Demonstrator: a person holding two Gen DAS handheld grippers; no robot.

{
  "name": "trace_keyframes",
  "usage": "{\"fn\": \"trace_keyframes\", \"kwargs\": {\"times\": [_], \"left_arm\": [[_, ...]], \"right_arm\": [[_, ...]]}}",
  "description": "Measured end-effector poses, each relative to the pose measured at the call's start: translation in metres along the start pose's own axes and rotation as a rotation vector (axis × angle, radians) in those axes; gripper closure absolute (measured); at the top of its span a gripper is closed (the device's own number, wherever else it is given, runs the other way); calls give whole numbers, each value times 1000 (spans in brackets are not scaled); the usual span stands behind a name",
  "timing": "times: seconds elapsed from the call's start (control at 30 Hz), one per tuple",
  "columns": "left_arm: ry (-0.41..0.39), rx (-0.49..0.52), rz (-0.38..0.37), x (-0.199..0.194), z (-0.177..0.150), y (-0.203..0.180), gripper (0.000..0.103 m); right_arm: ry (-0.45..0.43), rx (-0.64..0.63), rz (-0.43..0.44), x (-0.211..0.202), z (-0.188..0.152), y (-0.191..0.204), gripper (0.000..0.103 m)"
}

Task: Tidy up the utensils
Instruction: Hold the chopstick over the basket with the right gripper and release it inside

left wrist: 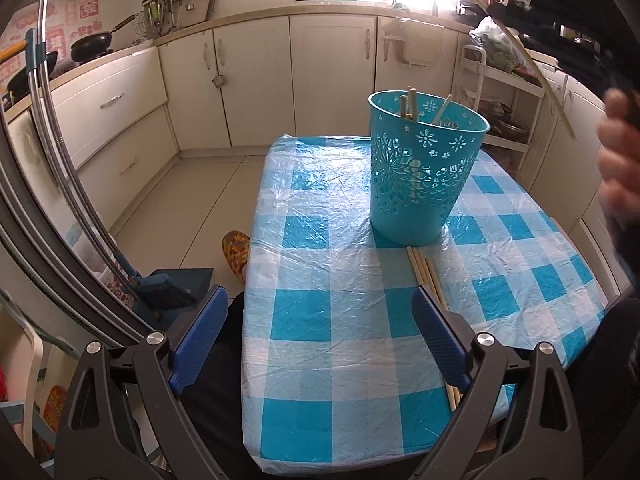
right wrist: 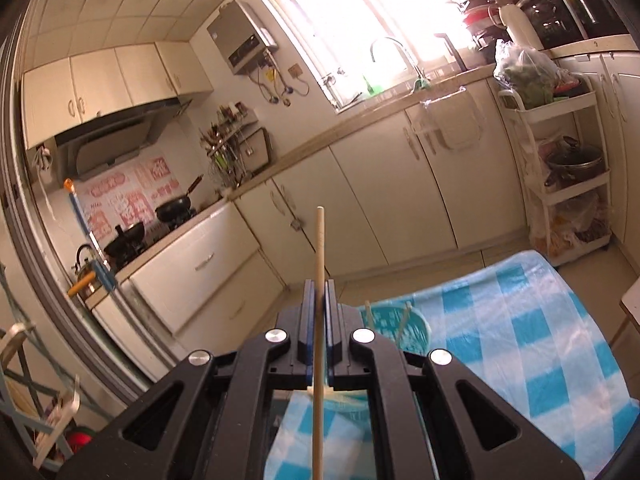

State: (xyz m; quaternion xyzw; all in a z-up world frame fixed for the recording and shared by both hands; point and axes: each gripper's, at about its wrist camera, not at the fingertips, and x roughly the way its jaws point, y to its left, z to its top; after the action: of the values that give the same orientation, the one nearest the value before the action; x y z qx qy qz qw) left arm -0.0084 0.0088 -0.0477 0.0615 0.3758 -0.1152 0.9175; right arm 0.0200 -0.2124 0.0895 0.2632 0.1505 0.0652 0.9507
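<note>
A turquoise perforated basket [left wrist: 422, 172] stands on the blue-and-white checked table [left wrist: 332, 340], with a few chopsticks [left wrist: 412, 106] leaning inside it. Several more pale wooden chopsticks [left wrist: 426, 276] lie flat on the cloth just in front of the basket. My left gripper [left wrist: 316, 328] hovers open over the near part of the table, nothing between its blue pads. My right gripper [right wrist: 319, 286] is shut on a single chopstick [right wrist: 319, 248], held high above the table; the basket [right wrist: 394, 326] shows below it. In the left wrist view that chopstick [left wrist: 536, 68] crosses the upper right beside a hand [left wrist: 618, 160].
Cream kitchen cabinets [left wrist: 256, 80] run behind the table. A white shelf trolley [right wrist: 560, 176] with pots stands at the right. A broom and dustpan [left wrist: 168, 292] lean at the left, and a foot in a patterned slipper [left wrist: 237, 254] is by the table edge.
</note>
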Motion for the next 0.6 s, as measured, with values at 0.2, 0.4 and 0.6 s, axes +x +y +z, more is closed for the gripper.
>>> {"fn": "trace_keyframes", "kwargs": {"times": [0.2,0.4,0.6], "left_arm": [[31,-34,7,16,1,10,14],[66,-68,9,34,0,18,14],[81,-75,5,40,-1,19,14]], "right_arm": [[-19,1,-59,47,13,-9,98],[5,-46,-130,77,3,-13,98],[39,-108,-173,85,-14,-13,98]]}}
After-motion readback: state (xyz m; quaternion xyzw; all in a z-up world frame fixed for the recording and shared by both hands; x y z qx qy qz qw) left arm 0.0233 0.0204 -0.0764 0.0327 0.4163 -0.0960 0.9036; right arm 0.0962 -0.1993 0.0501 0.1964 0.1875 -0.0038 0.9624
